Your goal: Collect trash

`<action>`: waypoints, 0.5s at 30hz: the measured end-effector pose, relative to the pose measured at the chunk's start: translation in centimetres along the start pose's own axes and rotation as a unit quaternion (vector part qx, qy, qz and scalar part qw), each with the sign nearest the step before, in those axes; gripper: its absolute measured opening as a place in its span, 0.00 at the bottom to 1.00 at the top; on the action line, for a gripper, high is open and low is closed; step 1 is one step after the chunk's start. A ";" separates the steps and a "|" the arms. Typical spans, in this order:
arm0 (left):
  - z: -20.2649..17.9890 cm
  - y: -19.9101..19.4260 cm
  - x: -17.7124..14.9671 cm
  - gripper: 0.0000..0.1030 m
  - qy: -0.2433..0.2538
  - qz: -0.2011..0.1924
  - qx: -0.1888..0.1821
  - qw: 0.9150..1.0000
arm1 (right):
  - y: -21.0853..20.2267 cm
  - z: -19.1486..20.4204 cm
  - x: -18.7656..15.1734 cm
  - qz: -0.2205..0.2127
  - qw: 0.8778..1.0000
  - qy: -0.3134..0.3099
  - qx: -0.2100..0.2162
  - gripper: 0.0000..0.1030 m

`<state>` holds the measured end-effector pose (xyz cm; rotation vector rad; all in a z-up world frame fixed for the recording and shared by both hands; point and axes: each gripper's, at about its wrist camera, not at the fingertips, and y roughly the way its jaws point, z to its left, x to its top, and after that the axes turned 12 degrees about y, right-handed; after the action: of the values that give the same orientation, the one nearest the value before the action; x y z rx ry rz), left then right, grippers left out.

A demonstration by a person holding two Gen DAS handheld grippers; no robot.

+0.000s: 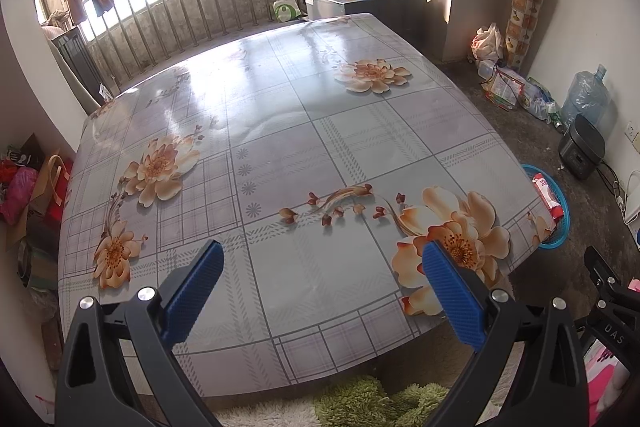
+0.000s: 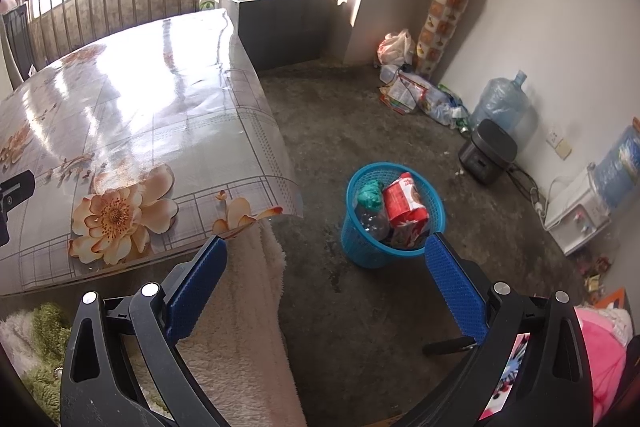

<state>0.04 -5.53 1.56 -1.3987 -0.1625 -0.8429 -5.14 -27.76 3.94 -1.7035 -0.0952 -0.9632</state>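
A blue plastic basket [image 2: 362, 247] stands on the concrete floor just right of the table. Inside it lie a red and white wrapper [image 2: 404, 203], a clear bottle [image 2: 372, 221] and a green crumpled piece [image 2: 370, 193]. My right gripper [image 2: 326, 251] hangs open above the floor, slightly nearer than the basket, with nothing between its blue pads. My left gripper [image 1: 322, 255] is open over the near part of the table [image 1: 280, 131], also holding nothing. In the left wrist view the basket [image 1: 560, 227] peeks out past the table's right edge, with the wrapper [image 1: 546, 193] showing.
The table wears a glossy flowered cloth. A white fleece blanket [image 2: 240, 327] hangs by its near corner. A dark cooker [image 2: 486, 151], a water jug [image 2: 500, 103], bags and litter [image 2: 412, 91] line the right wall. A cluttered cabinet [image 2: 280, 23] stands behind the table.
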 end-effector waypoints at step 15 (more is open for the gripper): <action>0.2 -0.1 -0.1 0.95 -0.001 0.001 0.000 1.000 | 0.0 0.2 0.0 -0.001 1.000 -0.002 0.000 0.92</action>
<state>-0.02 -5.32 1.57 -1.3992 -0.1634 -0.8393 -5.02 -27.56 3.90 -1.7056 -0.0990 -0.9619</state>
